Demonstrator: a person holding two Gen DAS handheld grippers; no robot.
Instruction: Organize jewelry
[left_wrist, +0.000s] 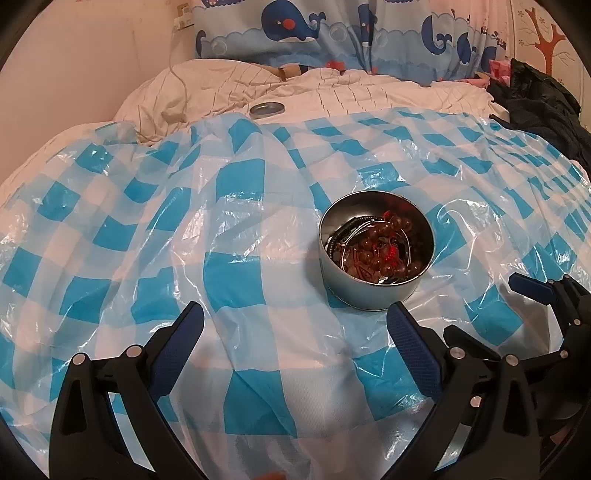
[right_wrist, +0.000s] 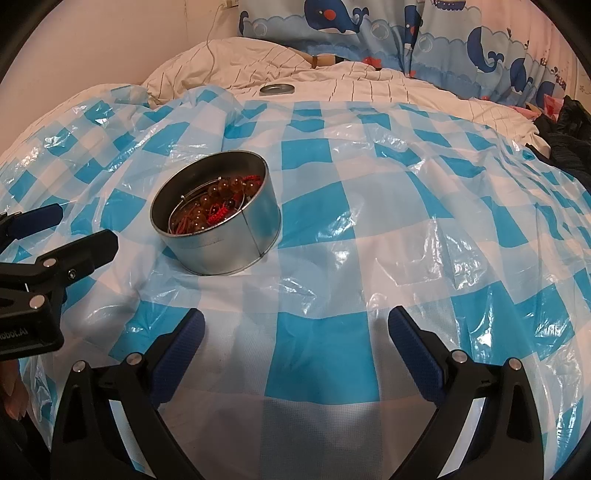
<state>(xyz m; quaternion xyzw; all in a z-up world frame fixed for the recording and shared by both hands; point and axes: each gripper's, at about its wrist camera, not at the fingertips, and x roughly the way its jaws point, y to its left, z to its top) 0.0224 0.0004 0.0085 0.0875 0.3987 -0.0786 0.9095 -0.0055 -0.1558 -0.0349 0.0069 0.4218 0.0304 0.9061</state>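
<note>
A round metal tin (left_wrist: 376, 284) (right_wrist: 221, 247) stands open on the checked plastic sheet. It holds a tangle of jewelry: brown bead bracelets (left_wrist: 384, 243) (right_wrist: 218, 199) with red cord, and thin metal bangles. My left gripper (left_wrist: 295, 314) hovers open and empty just in front and to the left of the tin; in the right wrist view it (right_wrist: 86, 225) reaches in from the left edge. My right gripper (right_wrist: 295, 314) is open and empty, in front and to the right of the tin; the left wrist view shows it (left_wrist: 484, 306) at the right.
A blue-and-white checked plastic sheet (left_wrist: 240, 206) (right_wrist: 369, 206) covers the bed. The tin's flat lid (left_wrist: 266, 109) (right_wrist: 276, 89) lies on the white quilt behind it. Whale-print fabric (left_wrist: 295, 29) hangs at the back, dark clothing (left_wrist: 543, 107) is piled at the right. A person's fingers (right_wrist: 14, 398) show at lower left.
</note>
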